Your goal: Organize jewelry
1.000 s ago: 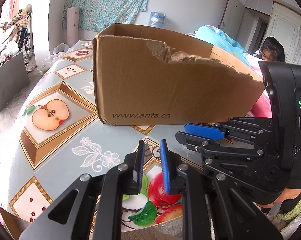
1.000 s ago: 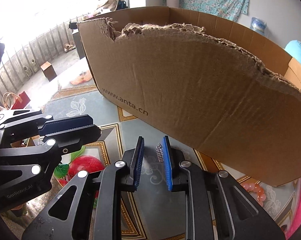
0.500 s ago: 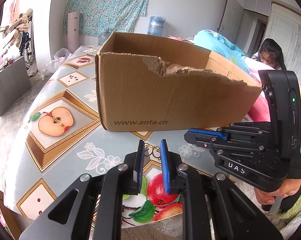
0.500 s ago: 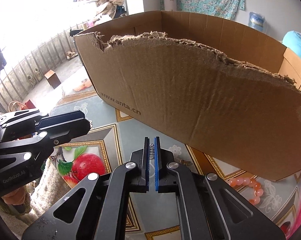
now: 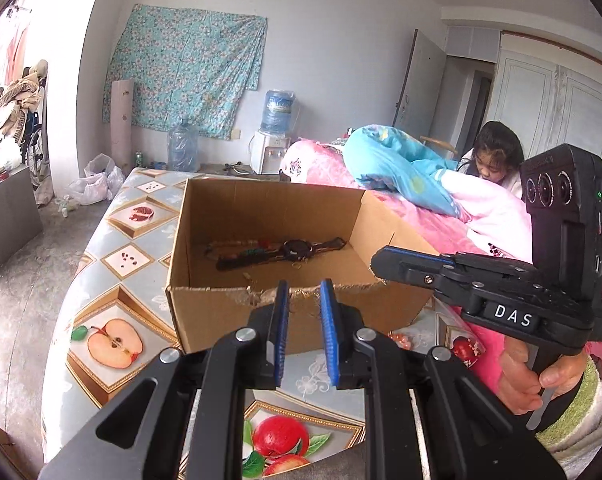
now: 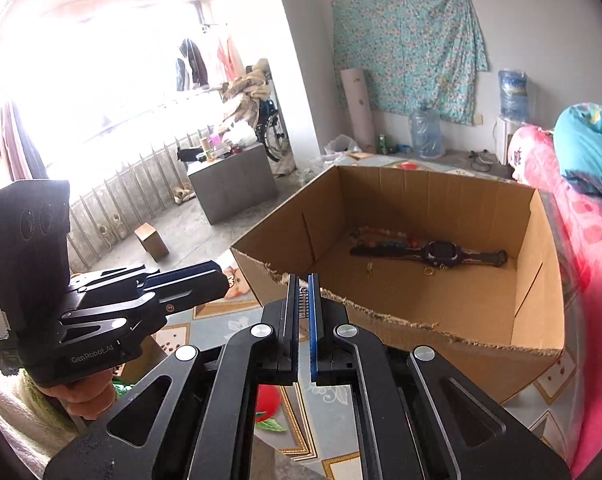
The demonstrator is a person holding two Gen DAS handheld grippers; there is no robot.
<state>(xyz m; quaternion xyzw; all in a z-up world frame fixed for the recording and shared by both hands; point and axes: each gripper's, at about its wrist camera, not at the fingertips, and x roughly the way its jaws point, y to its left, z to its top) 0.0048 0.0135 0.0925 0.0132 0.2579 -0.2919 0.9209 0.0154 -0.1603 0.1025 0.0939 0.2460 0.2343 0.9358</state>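
Observation:
An open cardboard box [image 5: 205,308] [image 6: 537,264] stands on the fruit-patterned table. Inside lie a dark watch [image 5: 297,249] [image 6: 441,254], bead bracelets [image 6: 381,236] and small gold rings [image 6: 429,272]. My right gripper [image 6: 304,304] is shut on a small silver ridged piece of jewelry [image 6: 303,305], raised just in front of the box's torn near rim; it also shows in the left wrist view [image 5: 405,264]. My left gripper [image 5: 304,320] is open and empty, raised before the box's near wall. An orange bead bracelet [image 5: 401,340] lies on the table by the box.
The table [image 5: 113,264] carries the box; its near edge is under my grippers. A bed with pink and blue bedding [image 5: 401,176] and a seated person [image 5: 497,156] are on the right. A grey cabinet [image 6: 233,184] stands on the left floor.
My right gripper closed on the silver piece on the table and lifted it. Both grippers rose, so the box's inside now shows.

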